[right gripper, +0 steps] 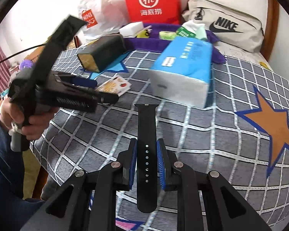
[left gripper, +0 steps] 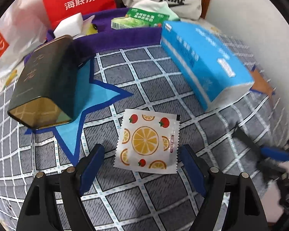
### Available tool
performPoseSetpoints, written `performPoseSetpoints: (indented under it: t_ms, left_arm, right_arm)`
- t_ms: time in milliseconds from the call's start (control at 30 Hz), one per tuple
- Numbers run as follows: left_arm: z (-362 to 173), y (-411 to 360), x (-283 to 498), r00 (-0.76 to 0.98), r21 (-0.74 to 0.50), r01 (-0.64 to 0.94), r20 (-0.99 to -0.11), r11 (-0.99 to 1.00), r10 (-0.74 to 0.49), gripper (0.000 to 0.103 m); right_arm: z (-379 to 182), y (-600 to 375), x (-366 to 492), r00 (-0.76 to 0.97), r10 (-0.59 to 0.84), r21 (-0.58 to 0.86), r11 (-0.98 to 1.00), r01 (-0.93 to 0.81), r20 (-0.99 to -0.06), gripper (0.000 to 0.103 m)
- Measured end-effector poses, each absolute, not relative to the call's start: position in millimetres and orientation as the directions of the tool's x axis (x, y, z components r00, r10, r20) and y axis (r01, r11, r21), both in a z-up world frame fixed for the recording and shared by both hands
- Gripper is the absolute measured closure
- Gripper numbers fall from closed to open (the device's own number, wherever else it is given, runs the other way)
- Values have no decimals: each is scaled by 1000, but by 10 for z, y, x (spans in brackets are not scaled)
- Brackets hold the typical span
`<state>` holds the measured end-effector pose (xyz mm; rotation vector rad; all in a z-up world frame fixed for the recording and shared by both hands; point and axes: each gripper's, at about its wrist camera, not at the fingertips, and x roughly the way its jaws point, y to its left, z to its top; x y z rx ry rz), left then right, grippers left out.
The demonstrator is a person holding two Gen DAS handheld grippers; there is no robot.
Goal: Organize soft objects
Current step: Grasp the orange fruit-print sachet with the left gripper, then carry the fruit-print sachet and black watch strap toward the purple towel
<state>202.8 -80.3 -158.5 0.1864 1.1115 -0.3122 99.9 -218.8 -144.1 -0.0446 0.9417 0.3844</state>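
Now right hand-held gripper [right gripper: 146, 160] clamping watch strap [right gripper: 146, 134], left hand-held gripper [left gripper: 141, 160] spread around sachet [left gripper: 147, 141]

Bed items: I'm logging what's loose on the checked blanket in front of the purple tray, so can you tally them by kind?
Fruit-print sachet: 1, between the open fingers of the left gripper.
Blue tissue pack: 1.
Dark tin box: 1.
Black watch strap: 1, clamped in the right gripper.
Total: 4

We see a matt, smooth rubbery watch strap [right gripper: 146, 154] and a glossy plastic sachet [left gripper: 147, 141]. The tin [left gripper: 42, 82] looks shiny metal; the bedspread [left gripper: 144, 67] is soft, fuzzy cloth.
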Motion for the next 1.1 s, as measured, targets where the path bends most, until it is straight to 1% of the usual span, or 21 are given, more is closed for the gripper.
performPoseSetpoints:
  t_ms: [33, 167, 200, 233, 267, 333, 433, 533, 767, 1100]
  left_arm:
    - [-1591, -847, 2018, 410, 7, 351, -900, 936, -147, 19]
    - [-1584, -857, 2039, 414, -4, 345, -897, 938, -156, 19]
    - [-1579, -855, 2040, 420, -3, 347, -894, 938, -158, 22]
    - [-1578, -850, 2033, 428, -2, 346, -889, 938, -160, 30]
    - [-1568, -836, 2018, 437, -4, 346, -884, 938, -165, 36]
    - [-1542, -813, 2013, 447, -14, 355, -876, 935, -183, 60]
    - [-1511, -730, 1998, 446, -50, 349, -869, 936, -213, 65]
    - [-1470, -654, 1982, 443, -86, 336, -864, 938, -238, 65]
    - [-1244, -540, 1948, 477, -95, 306, -846, 947, -238, 65]
    - [-774, -299, 2060, 544, -116, 251, -804, 961, -239, 65]
  right_arm:
    - [-1439, -2214, 1010, 533, 295, 126, 935, -331, -793, 83]
    - [-1480, -2299, 1080, 532, 292, 137, 940, -312, -795, 83]
    - [-1491, -2306, 1095, 530, 294, 141, 940, -310, -795, 83]
    - [-1499, -2311, 1108, 530, 295, 143, 940, -309, -795, 83]
    - [-1505, -2317, 1124, 531, 297, 147, 941, -306, -794, 83]
    - [-1512, -2318, 1134, 529, 305, 154, 938, -309, -792, 83]
    - [-1502, -2302, 1137, 530, 310, 156, 936, -317, -789, 83]
    - [-1482, -2289, 1136, 533, 318, 162, 934, -320, -784, 83]
    - [-1368, -2151, 1149, 527, 341, 155, 918, -364, -778, 83]
    - [-1011, -1980, 1319, 551, 374, 138, 896, -422, -746, 83]
